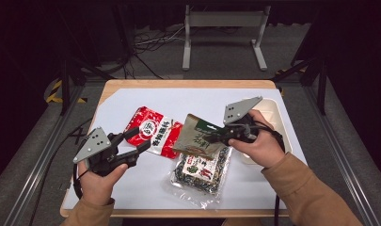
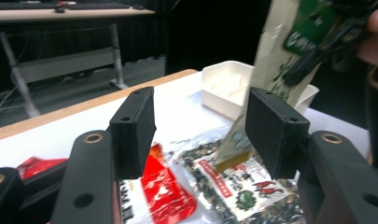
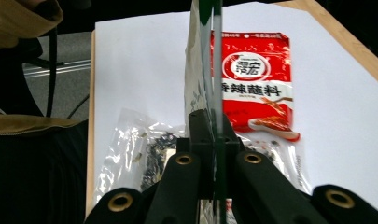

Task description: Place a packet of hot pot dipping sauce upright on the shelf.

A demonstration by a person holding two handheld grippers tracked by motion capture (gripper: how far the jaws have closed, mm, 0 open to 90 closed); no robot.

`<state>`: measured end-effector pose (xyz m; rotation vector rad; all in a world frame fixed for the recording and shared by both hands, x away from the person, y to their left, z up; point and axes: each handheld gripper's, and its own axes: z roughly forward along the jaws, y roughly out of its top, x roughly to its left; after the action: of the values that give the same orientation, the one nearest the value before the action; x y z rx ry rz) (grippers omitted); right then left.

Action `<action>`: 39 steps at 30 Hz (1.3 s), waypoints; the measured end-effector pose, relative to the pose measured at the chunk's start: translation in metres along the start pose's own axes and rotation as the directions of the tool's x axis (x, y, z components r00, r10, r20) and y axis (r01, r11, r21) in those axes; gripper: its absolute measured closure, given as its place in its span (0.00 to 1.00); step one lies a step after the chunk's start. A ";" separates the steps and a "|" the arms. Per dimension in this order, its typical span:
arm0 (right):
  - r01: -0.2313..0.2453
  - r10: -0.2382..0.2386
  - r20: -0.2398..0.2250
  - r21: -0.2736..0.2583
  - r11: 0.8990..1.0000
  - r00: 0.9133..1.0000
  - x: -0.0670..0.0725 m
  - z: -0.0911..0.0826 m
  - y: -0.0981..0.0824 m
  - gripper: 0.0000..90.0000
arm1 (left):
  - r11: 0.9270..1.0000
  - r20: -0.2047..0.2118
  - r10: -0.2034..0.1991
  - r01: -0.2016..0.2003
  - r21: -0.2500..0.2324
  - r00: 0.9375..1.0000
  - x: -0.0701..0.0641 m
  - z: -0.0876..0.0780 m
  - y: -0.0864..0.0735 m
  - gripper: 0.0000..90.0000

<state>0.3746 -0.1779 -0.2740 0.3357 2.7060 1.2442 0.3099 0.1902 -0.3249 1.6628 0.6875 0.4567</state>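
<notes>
My right gripper [image 1: 211,137] is shut on a beige and green snack packet [image 1: 197,136] and holds it tilted above the table. In the right gripper view the packet [image 3: 203,60] stands edge-on, pinched between the closed jaws of that gripper [image 3: 213,126]. Under it lies a clear packet of dark seaweed [image 1: 202,172]. A red seasoning packet [image 1: 150,132] lies flat to the left. My left gripper [image 1: 137,140] hovers at the red packet's near-left corner, open, with nothing between its jaws [image 2: 200,126]. Past them I see the raised packet [image 2: 275,42].
A white moulded tray [image 1: 273,113] sits at the table's right edge behind my right hand, also the tray [image 2: 224,86] in the left gripper view. White paper [image 1: 131,99] covers the wooden tabletop. A metal stand [image 1: 223,28] is on the floor beyond.
</notes>
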 end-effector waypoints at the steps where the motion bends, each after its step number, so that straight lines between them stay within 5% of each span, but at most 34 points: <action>1: -0.002 0.002 0.008 0.001 1.000 1.000 -0.001 -0.003 -0.001 0.99 | 1.000 -0.011 -0.002 0.002 0.001 1.000 0.002 -0.001 -0.001 0.47; 16: 0.001 -0.002 0.100 0.008 1.000 0.995 -0.031 -0.033 -0.004 0.99 | 0.998 -0.125 -0.062 0.063 0.010 0.990 0.024 -0.010 -0.009 0.40; 20: 0.007 -0.008 0.133 0.011 1.000 0.991 -0.042 -0.040 -0.005 0.99 | 0.999 -0.192 -0.020 0.027 0.036 0.981 0.028 -0.009 -0.013 0.37; 30: 0.010 -0.017 0.196 0.034 0.999 0.980 -0.066 -0.056 -0.009 0.99 | 0.996 -0.237 -0.035 0.052 0.066 0.971 0.043 -0.007 -0.027 0.35; 33: 0.001 -0.010 0.204 0.045 0.999 0.979 -0.073 -0.060 -0.011 0.99 | 0.994 -0.275 0.017 0.013 0.107 0.961 0.045 -0.005 -0.030 0.34; 39: 0.011 -0.027 0.233 0.066 0.998 0.972 -0.087 -0.069 -0.016 0.99 | 0.992 -0.258 0.025 0.009 0.127 0.966 0.049 -0.003 -0.034 0.33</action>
<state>0.4413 -0.2614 -0.2383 0.4335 2.5453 1.0416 0.3381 0.2283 -0.3615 1.7430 0.9187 0.6557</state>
